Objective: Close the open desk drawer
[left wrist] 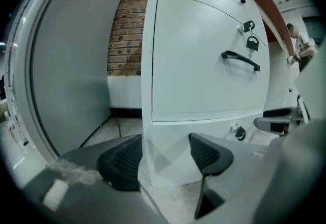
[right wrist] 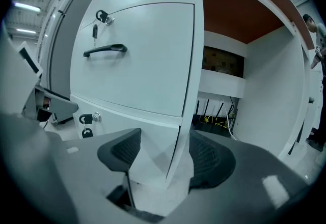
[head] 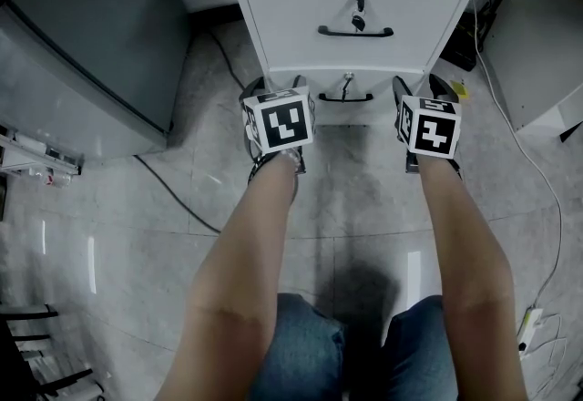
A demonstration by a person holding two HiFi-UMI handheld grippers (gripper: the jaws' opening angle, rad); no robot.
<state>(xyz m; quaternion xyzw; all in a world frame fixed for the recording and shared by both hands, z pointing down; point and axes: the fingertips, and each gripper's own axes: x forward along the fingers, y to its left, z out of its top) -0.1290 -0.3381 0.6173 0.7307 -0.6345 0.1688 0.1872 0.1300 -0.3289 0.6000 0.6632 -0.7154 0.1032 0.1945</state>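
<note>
Cabinet (head: 291,21) ahead, left tool (head: 276,85) jaws apart astride its left corner, right tool (head: 421,85) likewise astride the right corner

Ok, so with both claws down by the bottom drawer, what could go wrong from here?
The left claw and right claw each straddle a front corner of the white cabinet, open and gripping nothing; a push could make them slip past along its sides. The key hanging above the bottom handle sits between them and might get knocked or bent.
</note>
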